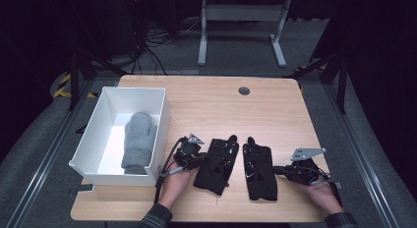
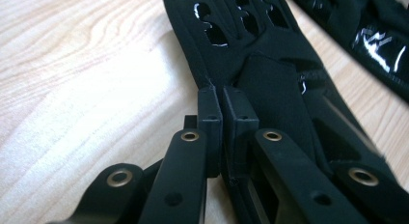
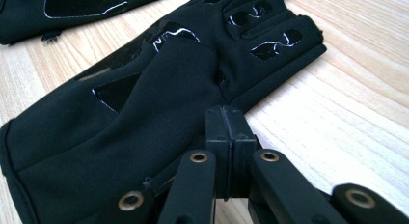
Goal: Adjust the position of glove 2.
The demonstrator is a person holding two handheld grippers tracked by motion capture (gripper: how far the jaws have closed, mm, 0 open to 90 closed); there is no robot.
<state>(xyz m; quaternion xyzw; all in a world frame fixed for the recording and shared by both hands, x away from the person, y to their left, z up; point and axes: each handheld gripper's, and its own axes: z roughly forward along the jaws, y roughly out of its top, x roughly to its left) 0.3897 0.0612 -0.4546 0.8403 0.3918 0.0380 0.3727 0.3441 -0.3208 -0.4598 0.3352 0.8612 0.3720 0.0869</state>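
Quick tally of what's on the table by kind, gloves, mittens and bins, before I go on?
Black gloves: 2, left one, right one
Grey mitten: 1, lying in the bin
White bin: 1
Total: 4

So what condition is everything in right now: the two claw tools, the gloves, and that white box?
left gripper: jaws shut, pinching the outer edge of the left black glove
right gripper: jaws shut on the outer edge of the right black glove
left black glove: flat on the table, fingers pointing away
right black glove: flat, beside the other, not touching it
white box: open-topped
grey mitten: lying inside the box
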